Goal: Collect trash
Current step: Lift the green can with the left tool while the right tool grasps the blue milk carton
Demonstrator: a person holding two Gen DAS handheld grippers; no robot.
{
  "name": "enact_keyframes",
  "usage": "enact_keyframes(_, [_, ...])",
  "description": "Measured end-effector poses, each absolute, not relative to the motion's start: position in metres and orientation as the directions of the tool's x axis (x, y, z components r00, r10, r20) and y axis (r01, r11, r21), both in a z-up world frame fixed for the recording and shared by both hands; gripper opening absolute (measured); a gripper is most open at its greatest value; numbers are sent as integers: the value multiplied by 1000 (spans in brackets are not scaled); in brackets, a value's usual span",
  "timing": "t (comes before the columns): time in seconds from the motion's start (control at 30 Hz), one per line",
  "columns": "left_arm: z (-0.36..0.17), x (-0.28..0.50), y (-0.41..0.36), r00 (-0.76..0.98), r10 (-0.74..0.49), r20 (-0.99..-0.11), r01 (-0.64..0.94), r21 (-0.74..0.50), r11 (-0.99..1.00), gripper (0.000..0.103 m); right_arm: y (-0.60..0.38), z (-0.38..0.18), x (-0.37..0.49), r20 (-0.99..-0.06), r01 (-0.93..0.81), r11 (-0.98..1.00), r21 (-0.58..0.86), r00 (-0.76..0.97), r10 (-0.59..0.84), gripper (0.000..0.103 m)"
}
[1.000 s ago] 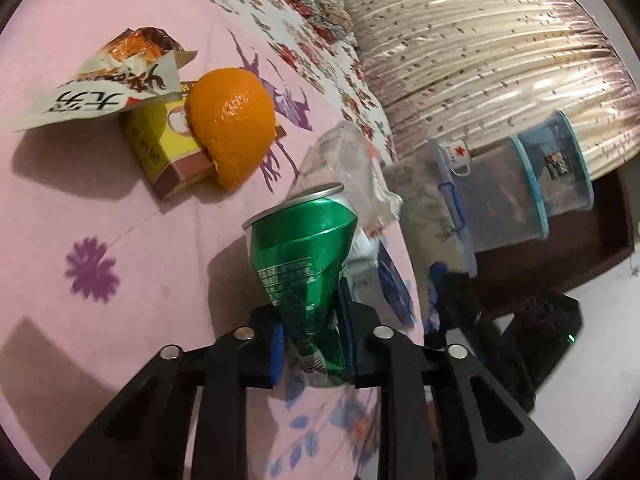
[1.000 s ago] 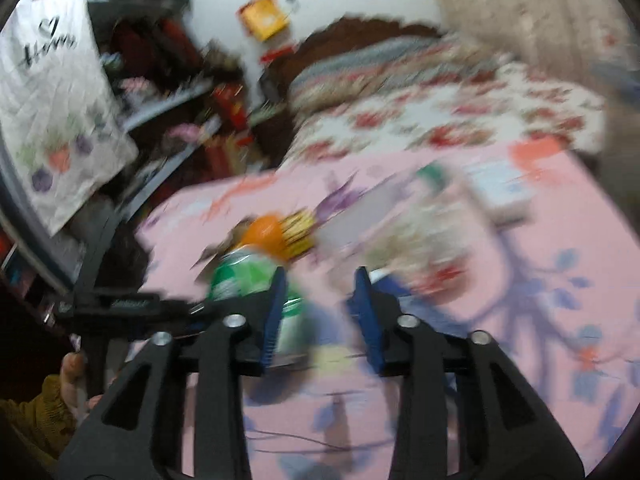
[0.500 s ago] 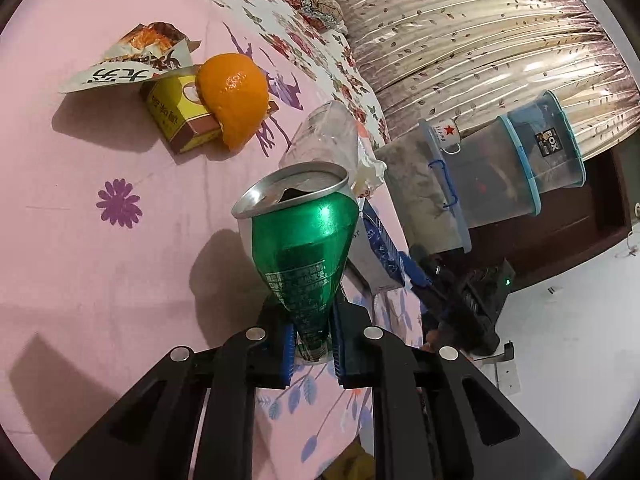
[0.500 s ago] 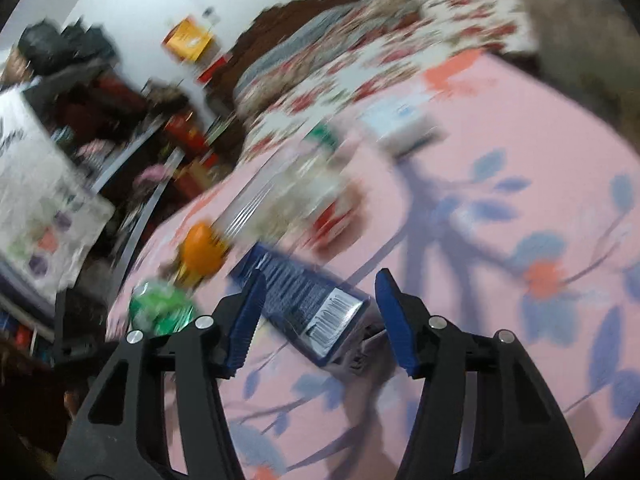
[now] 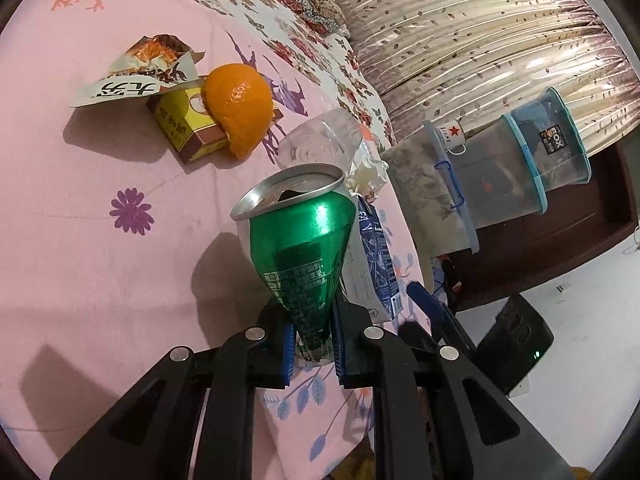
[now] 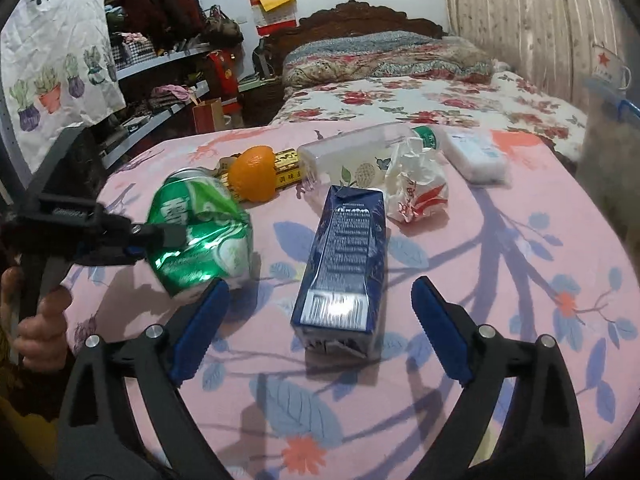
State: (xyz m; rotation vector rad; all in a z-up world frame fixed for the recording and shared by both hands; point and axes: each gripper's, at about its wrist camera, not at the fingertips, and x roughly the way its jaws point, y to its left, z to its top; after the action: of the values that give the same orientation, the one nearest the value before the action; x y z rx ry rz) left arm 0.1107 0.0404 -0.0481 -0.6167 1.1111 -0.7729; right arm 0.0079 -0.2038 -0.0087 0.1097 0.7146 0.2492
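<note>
On the pink bedspread [image 6: 500,248] in front of you the trash lies scattered; your left gripper [image 5: 313,334] has its jaws pinched tight on the lower end of the crushed green can [image 5: 298,240], which it holds clear of the bed with the open top tilted away from you; your right gripper [image 6: 320,316] has just been spreading its jaws and they now stand wide, gripping nothing, with the dark blue carton [image 6: 340,272] lying lengthwise between them, its near end not yet touched by either pad. To take the carton well, ease the right gripper forward until both pads flank its long sides, past the near end; keep the jaws level with the bed so one pad does not ride up over the top face; close slowly, since a thin carton will probably buckle if squeezed hard. Keep the can away from the right gripper, as the two are close. Further back wait the orange peel [image 6: 254,174], the yellow box [image 5: 184,128], the crumpled wrapper [image 6: 416,188] and the clear bottle [image 6: 356,152].
</note>
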Motion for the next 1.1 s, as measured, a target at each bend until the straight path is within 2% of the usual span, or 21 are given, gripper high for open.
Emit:
enact_keyframes(0.2, [-48,109,40,241,-800,-550,229,-768,598,14,-208,-23,40,-671,-145,963,226,693,262,89])
enact_keyframes(0.3, [-49,108,40,242,-801,-548,226,-771,596,14,-206,-30,46,-699,-137,966,220,668,254,56])
enact_keyframes(0.53, [-49,107,41,245,-801,-547,225,-771,596,14,-200,-25,8,-680,-195,954,229,669,300,54])
enact_keyframes(0.97, [-51,111,43,258,-787,-561,214,-761,613,16,-193,-37,-21,-705,-173,966,192,660,259,55])
enact_keyframes(1.1, [-52,112,44,262,-778,-571,206,-754,623,24,-194,-38,-20,-706,-170,966,194,659,258,55])
